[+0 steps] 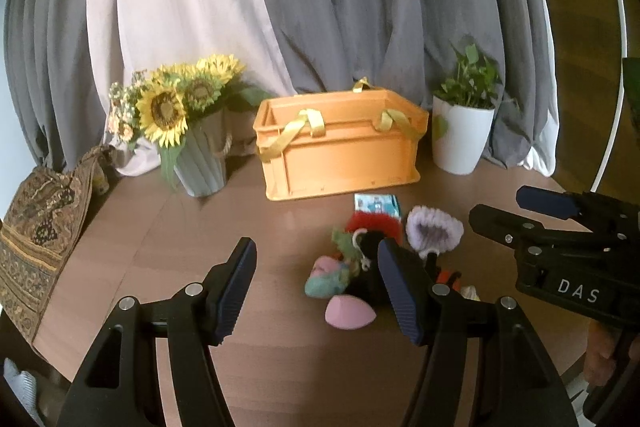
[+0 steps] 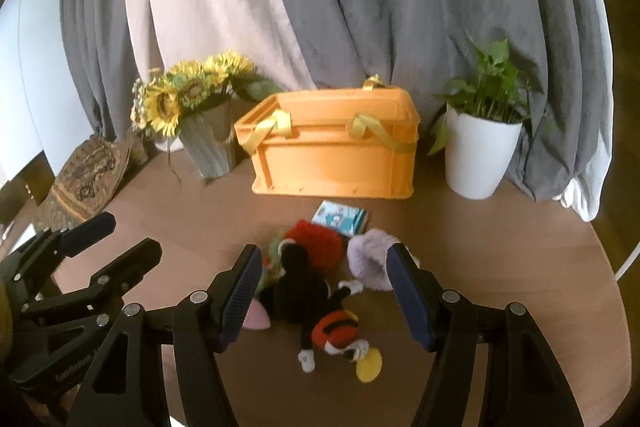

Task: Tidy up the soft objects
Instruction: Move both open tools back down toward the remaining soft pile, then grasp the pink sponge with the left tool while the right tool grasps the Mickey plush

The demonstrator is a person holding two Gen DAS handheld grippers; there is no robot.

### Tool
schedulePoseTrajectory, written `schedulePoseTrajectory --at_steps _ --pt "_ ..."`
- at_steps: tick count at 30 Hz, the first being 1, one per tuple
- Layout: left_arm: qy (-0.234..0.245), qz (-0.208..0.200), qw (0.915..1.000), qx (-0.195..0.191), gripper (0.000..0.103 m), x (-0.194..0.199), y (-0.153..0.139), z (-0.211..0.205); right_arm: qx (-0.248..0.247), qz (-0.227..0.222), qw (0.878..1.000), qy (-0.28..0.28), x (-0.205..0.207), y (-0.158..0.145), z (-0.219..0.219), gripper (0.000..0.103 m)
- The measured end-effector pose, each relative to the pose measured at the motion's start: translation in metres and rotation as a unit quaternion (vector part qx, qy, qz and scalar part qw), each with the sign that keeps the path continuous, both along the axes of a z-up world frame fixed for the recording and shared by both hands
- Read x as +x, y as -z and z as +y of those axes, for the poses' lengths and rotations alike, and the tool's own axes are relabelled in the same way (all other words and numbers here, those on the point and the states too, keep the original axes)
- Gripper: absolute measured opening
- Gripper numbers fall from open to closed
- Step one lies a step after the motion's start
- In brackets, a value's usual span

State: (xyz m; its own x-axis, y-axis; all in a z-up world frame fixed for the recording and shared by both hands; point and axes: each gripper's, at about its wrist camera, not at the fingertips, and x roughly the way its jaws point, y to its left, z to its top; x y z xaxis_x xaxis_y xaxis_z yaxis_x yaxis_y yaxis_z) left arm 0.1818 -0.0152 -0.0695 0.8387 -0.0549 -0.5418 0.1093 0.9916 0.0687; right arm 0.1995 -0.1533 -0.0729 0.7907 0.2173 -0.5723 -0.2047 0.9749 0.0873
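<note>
Right now your left gripper [image 1: 316,287] and right gripper [image 2: 324,291] both hang with jaws apart and empty above the soft toys [image 2: 304,291], heaped on the desk [image 1: 200,227] before the orange crate [image 1: 340,151].

You've got a smooth matt wood-look table [image 2: 500,267] and a moulded orange plastic crate [image 2: 336,163] with shiny satin-like yellow ribbons [image 2: 262,133]. The toys look fuzzy: black plush doll [image 2: 296,291], fluffy lilac piece [image 2: 366,259]. Gripper pads [image 1: 236,287] are ribbed, rubbery-looking; the white pot [image 2: 478,155] looks slightly glossy.
</note>
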Motion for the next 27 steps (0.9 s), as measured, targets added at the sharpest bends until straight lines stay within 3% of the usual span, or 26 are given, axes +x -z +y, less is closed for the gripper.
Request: schedulePoseTrajectory --at_steps 27 --pt "0.037 0.08 0.9959 0.022 0.062 0.022 0.079 -0.01 -0.017 0.103 0.994 -0.022 0.022 0.07 0.003 0.066"
